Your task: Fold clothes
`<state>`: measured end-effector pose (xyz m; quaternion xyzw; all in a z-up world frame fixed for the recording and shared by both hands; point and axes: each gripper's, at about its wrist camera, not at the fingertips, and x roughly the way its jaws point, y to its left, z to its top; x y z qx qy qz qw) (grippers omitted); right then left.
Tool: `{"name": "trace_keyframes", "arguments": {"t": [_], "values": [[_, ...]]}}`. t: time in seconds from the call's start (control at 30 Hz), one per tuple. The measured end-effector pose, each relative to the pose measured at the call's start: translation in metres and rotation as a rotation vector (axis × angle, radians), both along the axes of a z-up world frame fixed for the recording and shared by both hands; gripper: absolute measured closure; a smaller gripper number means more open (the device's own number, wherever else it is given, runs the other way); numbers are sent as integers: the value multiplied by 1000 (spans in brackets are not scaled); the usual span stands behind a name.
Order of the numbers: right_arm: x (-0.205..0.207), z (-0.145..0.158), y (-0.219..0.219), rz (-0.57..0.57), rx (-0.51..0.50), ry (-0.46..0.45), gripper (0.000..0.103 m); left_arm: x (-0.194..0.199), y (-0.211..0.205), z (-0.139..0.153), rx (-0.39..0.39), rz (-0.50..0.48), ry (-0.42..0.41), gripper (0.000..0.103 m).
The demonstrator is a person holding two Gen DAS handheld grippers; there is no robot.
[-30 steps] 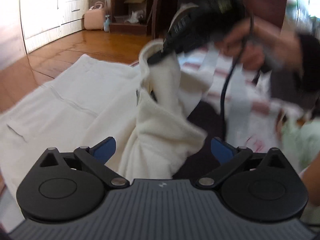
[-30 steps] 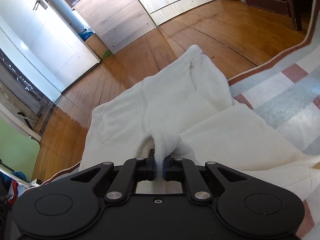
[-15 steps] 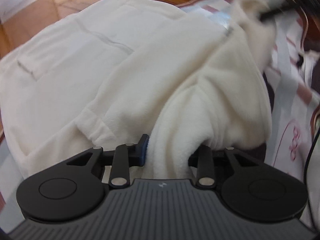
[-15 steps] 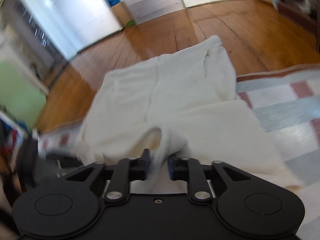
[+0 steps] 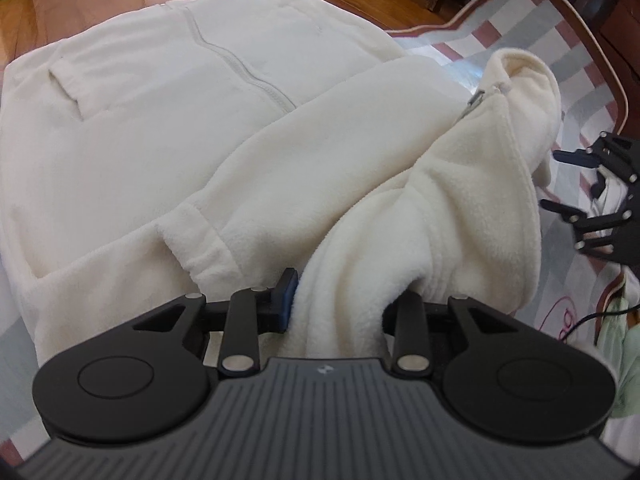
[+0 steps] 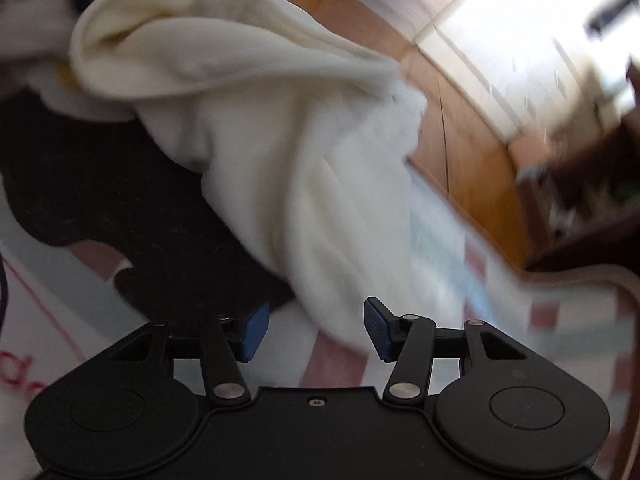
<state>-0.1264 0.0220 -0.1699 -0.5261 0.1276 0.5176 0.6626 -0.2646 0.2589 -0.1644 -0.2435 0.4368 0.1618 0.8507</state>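
A cream fleece zip jacket [image 5: 168,92] lies spread on a checked mat, its body flat and one sleeve folded across it. My left gripper [image 5: 344,300] is shut on a thick bunch of that fleece near the collar, which rises in a fold toward the zipper end [image 5: 476,98]. The right gripper [image 5: 576,188] shows at the right edge of the left wrist view, apart from the cloth. In the blurred right wrist view my right gripper [image 6: 316,330] has its jaws opening, and the fleece [image 6: 304,152] lies just ahead of the blue pads, not pinched.
The checked mat [image 5: 580,92] with a brown border lies on a wooden floor [image 5: 100,4]. A dark garment [image 6: 100,200] sits under the fleece in the right wrist view. A pale green cloth [image 5: 624,352] and a thin cable lie at the right.
The left gripper closed on the fleece and sank toward the jacket. The right gripper let go of the cloth it pinched, rolled, and swung off to the right.
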Motion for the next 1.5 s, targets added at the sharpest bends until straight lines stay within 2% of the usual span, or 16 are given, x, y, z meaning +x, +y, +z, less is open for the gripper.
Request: {"name": "trace_keyframes", "arguments": {"t": [0.13, 0.2, 0.3, 0.37, 0.47, 0.6, 0.7, 0.73, 0.77, 0.8, 0.87, 0.93, 1.03, 1.2, 1.33, 1.5], "values": [[-4, -5, 10, 68, 43, -99, 38, -2, 9, -4, -61, 27, -23, 72], [3, -7, 13, 66, 49, -96, 38, -5, 15, -6, -95, 49, -42, 72], [19, -9, 20, 48, 46, -51, 38, -4, 16, -9, -101, 47, -50, 72], [26, -11, 25, 70, 30, -16, 38, -2, 12, -8, -81, 25, -44, 71], [27, -12, 34, 157, -4, -29, 36, 0, 5, -8, -55, -9, -24, 71], [51, -10, 44, 152, 7, 73, 26, 3, -18, -5, 40, -74, 29, 67], [64, -20, 57, 139, 18, 135, 26, 10, -31, -7, 111, -97, 70, 64], [66, -22, 59, 132, 29, 158, 28, 12, -32, -7, 128, -95, 79, 65], [67, -22, 57, 123, 51, 182, 50, 14, -33, -7, 143, -90, 88, 73], [65, -19, 53, 108, 88, 217, 80, 13, -32, -4, 151, -75, 93, 78], [62, -13, 44, 80, 164, 276, 86, 10, -32, 6, 159, -37, 90, 80], [56, -1, 28, 65, 249, 284, 87, 7, -36, 19, 191, -20, 77, 81], [58, 22, 8, 21, 333, 352, 89, 2, -48, 44, 228, -34, 68, 81], [63, 53, -28, 61, 359, 485, 91, -16, -80, 81, 300, -139, 76, 82], [40, 77, -68, 140, 341, 560, 91, -40, -102, 103, 217, -191, 59, 82], [19, 103, -103, 231, 258, 580, 91, -62, -124, 119, 124, -236, 46, 82]]}}
